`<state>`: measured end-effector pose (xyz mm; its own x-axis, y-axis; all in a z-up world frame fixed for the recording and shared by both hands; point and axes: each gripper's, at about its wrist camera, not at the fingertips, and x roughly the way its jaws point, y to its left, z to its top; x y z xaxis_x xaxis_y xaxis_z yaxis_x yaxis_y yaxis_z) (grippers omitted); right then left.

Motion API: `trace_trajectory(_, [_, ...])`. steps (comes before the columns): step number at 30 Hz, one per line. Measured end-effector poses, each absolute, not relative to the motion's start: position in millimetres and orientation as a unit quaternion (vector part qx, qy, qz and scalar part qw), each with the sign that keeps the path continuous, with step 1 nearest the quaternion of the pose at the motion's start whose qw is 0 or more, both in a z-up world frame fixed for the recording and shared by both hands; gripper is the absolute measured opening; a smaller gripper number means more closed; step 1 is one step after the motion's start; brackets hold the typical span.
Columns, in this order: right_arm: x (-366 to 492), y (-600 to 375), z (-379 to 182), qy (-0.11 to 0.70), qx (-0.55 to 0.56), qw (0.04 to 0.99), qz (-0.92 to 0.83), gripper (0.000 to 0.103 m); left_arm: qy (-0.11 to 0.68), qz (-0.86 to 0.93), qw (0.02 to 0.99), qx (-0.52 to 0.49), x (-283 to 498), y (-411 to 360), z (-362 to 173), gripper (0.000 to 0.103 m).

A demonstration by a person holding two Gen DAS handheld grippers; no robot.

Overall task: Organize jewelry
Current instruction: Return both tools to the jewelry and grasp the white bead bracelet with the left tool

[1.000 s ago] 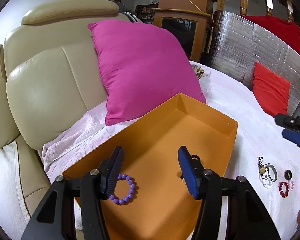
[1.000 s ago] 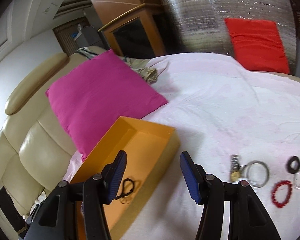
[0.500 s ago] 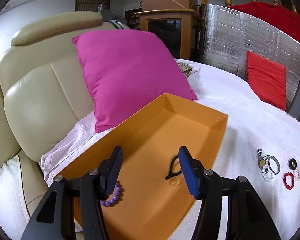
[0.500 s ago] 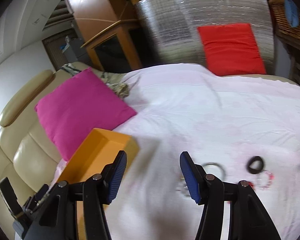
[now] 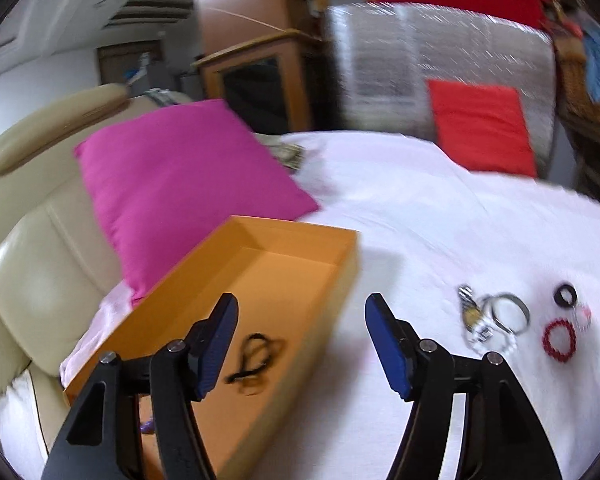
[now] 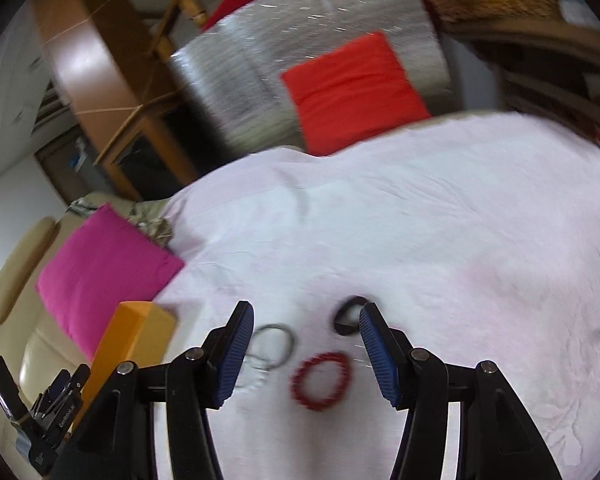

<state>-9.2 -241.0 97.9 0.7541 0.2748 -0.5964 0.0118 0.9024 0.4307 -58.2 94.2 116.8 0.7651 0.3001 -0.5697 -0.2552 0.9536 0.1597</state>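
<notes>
Right gripper (image 6: pixel 306 344): unclenched, nothing between the blue pads, poised above loose jewelry on the white sheet (image 6: pixel 420 220). Just ahead and centred in the gap, a red bead bracelet (image 6: pixel 322 380), a closed ring of small glossy beads, lying flat, probably next for pickup. Beside the left pad, thin metal bangles (image 6: pixel 274 346); by the right pad, a black ring (image 6: pixel 346 314), partly hidden.

Left gripper (image 5: pixel 300 332): jaws opening, empty, straddling the near wall of the orange box (image 5: pixel 324 276). Under its left pad, inside the box, a black cord piece (image 5: pixel 256 356), apparently already sorted. Farther right, the unsorted cluster, blurred.
</notes>
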Motion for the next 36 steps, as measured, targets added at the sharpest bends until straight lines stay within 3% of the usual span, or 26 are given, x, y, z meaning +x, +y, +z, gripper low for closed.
trace_trajectory(13, [6.7,-289.4,71.1,0.402,0.231,0.884,0.061,0.059,0.381,0.039,0.922,0.052,16.0,8.0,83.3,0.067])
trace_trajectory(21, [18.6,-284.1,54.3,0.439,0.231,0.864,0.087,0.059,0.429,0.012,0.902,0.039,35.0,16.0,62.7,0.067])
trace_trajectory(24, [25.9,-277.3,42.6,0.462,0.231,0.850,0.101,0.049,0.441,0.002,0.897,0.039,36.5,19.2,55.6,0.067])
trace_trajectory(26, [29.3,-266.3,36.1,0.478,0.226,0.841,0.115,0.044,0.450,-0.008,0.892,0.041,35.6,19.6,49.7,0.052])
trace_trajectory(28, [32.0,-251.3,29.3,0.496,0.217,0.831,0.129,0.040,0.454,-0.021,0.890,0.040,35.1,18.3,47.2,0.047])
trace_trajectory(36, [38.1,-200.6,20.9,0.512,0.127,0.846,0.078,0.039,0.466,-0.072,0.882,0.030,33.4,17.4,43.1,0.047])
